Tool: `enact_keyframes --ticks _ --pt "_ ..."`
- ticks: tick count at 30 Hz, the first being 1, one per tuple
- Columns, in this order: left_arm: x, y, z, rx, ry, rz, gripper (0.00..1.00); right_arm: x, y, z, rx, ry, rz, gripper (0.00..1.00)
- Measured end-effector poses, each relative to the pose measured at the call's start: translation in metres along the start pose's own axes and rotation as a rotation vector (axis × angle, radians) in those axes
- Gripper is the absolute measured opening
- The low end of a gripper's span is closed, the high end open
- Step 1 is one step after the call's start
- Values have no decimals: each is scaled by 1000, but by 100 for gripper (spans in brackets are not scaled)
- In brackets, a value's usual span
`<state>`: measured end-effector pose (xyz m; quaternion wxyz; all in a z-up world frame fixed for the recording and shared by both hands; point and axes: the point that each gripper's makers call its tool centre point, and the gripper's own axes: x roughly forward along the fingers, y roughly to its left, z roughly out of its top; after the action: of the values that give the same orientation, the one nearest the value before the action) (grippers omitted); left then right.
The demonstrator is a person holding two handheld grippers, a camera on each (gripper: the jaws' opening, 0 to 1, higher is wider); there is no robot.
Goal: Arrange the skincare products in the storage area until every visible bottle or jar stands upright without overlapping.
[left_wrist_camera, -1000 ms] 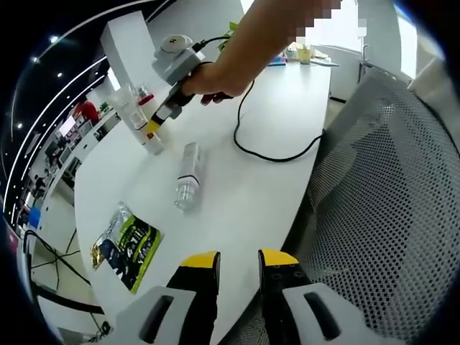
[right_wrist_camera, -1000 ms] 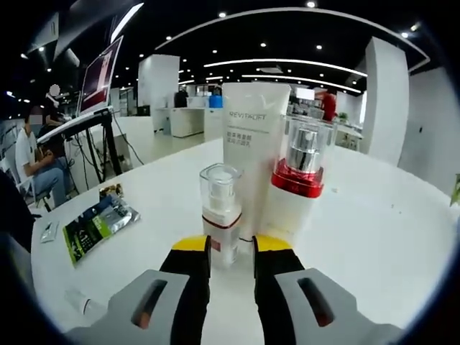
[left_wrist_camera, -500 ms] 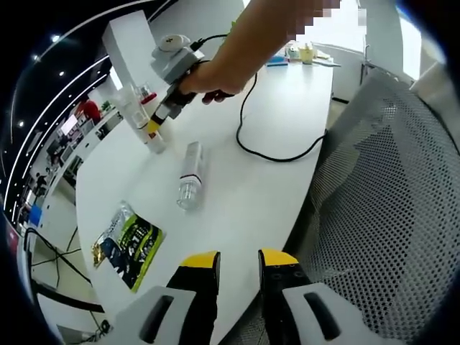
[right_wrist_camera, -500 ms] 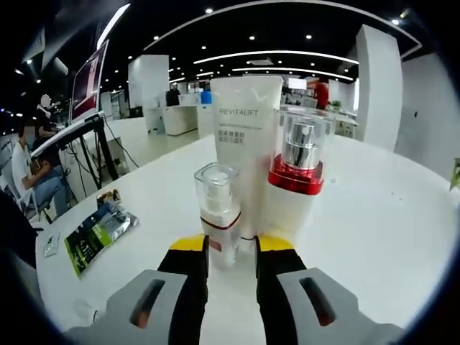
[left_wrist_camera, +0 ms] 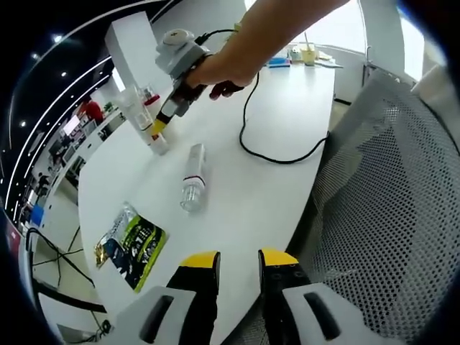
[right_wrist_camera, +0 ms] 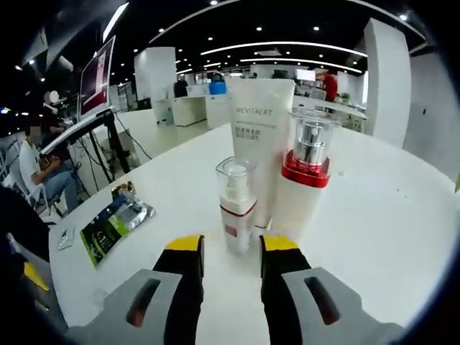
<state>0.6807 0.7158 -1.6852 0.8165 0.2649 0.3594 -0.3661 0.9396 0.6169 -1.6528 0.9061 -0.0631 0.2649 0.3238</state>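
Right claw (right_wrist_camera: 228,248) jaws apart, just before a small clear-capped pump bottle (right_wrist_camera: 236,205); left claw (left_wrist_camera: 238,262) apart over glossy white worktop (left_wrist_camera: 251,187).

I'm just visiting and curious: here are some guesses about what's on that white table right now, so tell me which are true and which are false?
1. A clear bottle lies on its side on the table. True.
2. The small pump bottle has tipped over. False: it stands upright in front of the white tube.
3. The right gripper has its jaws apart on either side of the small pump bottle, not clamped on it. True.
4. The left gripper holds the lying bottle. False: it is open, with nothing between its jaws, near the table edge.
5. The red-collared bottle lies flat. False: it stands upright.
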Motion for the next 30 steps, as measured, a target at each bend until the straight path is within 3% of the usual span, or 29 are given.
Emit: enact_keyframes --ticks 7,9,13,17,22,27,30 --pt "-1 -2 3 -2 -17 -8 22 -19 47 -20 14 128 258 32" --pt "0 -3 3 7 -15 -10 22 -23 53 -22 -49 145 287 37" --pt "-1 -3 3 16 -14 -7 22 -31 69 -30 -135 204 354 39" --pt "-2 -4 5 26 -25 -11 22 -37 92 -46 -230 300 462 46" --pt "-2 -3 7 30 -35 -9 22 -38 101 -68 -461 425 519 45" --pt "-3 -2 7 25 -40 -3 22 -33 102 -88 -747 552 556 43" --pt "-3 -1 8 28 -44 1 22 -27 100 -98 -850 611 572 38"
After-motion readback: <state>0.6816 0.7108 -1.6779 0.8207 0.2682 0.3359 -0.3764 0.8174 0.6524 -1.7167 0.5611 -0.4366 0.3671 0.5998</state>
